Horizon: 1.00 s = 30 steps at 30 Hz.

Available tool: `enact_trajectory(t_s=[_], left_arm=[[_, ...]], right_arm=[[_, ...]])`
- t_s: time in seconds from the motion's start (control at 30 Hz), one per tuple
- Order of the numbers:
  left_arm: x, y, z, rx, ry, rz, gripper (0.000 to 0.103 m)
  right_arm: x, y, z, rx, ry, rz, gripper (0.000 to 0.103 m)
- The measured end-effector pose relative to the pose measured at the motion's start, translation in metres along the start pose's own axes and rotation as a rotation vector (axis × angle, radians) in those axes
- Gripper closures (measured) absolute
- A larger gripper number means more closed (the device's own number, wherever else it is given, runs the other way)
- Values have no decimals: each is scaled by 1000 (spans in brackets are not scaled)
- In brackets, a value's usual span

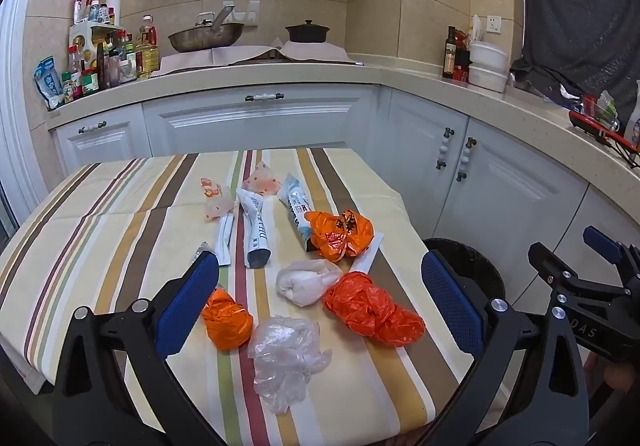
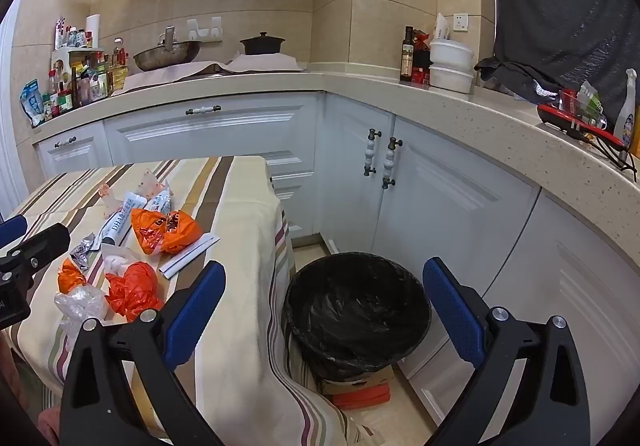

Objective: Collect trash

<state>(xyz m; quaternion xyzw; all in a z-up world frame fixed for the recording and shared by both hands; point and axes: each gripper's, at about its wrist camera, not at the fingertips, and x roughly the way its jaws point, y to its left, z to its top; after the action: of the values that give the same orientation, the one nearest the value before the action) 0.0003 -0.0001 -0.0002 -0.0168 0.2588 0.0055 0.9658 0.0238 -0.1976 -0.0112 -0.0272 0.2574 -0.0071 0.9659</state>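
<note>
Trash is lying scattered on the striped table [image 1: 100, 206], w/ both grippers hovering at its near edge. Left gripper [image 1: 320, 294] is hanging over the near half of the table, jaws wide apart, nothing between them. Its left pad [image 1: 184, 302] is sitting in front of a small silver foil scrap [image 1: 202, 248] and just left of a knotted orange bag [image 1: 226, 320]. Right of that bag a clear plastic bag [image 1: 286, 360] is lying nearest the table edge, a white bag [image 1: 306, 280] just beyond it, and a bigger crumpled orange bag [image 1: 372, 312] to its right. Farther back, left to right: two pinkish wrappers [image 1: 218, 196], white/blue pouches [image 1: 252, 224], a third orange bag w/ black print [image 1: 340, 232] resting partly on a pouch, and a white paper sleeve [image 1: 370, 250] sticking out near the table's right edge.

Right gripper [image 2: 324, 310] is hanging off the table's right side, above a black-lined bin [image 2: 356, 310] standing on the floor btwn table and white cabinets [image 2: 440, 206]. Its jaws are also spread wide and holding nothing; the bin opening is showing between them. Bin is sitting right beside the hanging tablecloth, on something flat and orange [image 2: 360, 396] — can't tell what. Counter [image 2: 460, 106] is running behind, carrying pots, bottles, containers.
</note>
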Motion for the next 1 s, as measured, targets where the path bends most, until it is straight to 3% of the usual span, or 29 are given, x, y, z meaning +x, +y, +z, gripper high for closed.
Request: enact_trajectory(t_s=[1.0], left_arm=[[-2, 8, -2, 2, 2, 9, 4]], right_arm=[[-3, -1, 5, 0, -5, -1, 7]])
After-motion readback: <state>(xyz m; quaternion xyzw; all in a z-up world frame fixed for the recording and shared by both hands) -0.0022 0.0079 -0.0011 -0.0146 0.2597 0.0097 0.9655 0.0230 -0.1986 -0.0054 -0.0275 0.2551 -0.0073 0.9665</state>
